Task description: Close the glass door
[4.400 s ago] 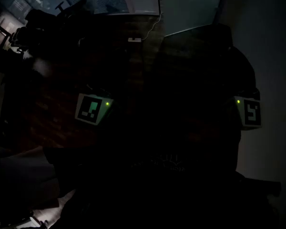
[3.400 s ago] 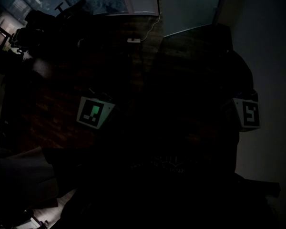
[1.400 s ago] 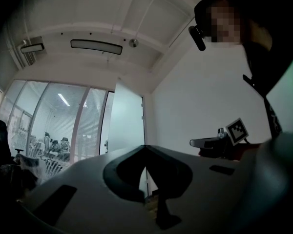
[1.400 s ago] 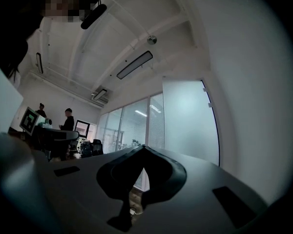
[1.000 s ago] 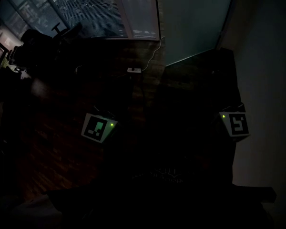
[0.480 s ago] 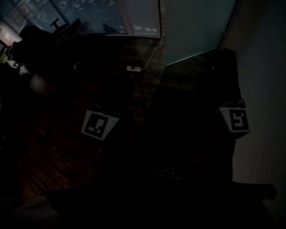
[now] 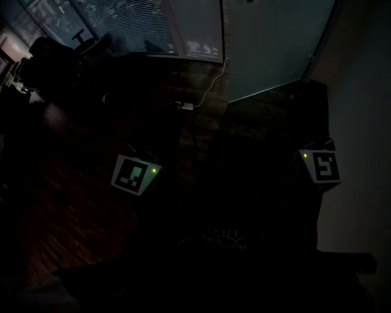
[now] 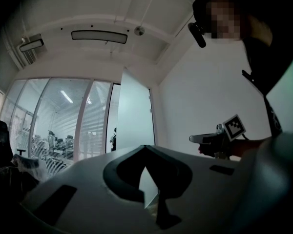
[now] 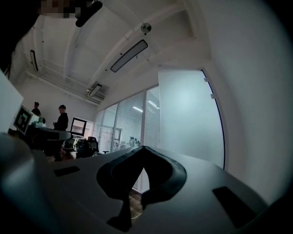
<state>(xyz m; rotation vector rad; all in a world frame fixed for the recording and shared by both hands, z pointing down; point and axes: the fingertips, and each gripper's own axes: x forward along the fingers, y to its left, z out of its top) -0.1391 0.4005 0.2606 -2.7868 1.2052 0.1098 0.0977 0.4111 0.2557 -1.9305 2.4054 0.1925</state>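
- Approach step: the tall frosted glass door (image 7: 274, 38) seems to stand open ahead, well apart from both.
- Left hand-held gripper (image 8: 145, 149) and right hand-held gripper (image 9: 144, 149) are clenched, empty.
- Next: reach the door's edge, push.

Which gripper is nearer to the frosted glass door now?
Right. The right gripper faces the glass door straight ahead, not touching it; the left gripper is farther, off to the door's left.

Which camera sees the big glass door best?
The right gripper view: the glass door stands bright and nearly whole there. The left gripper view shows it narrower, angled away. The head view catches only its dim lower part.
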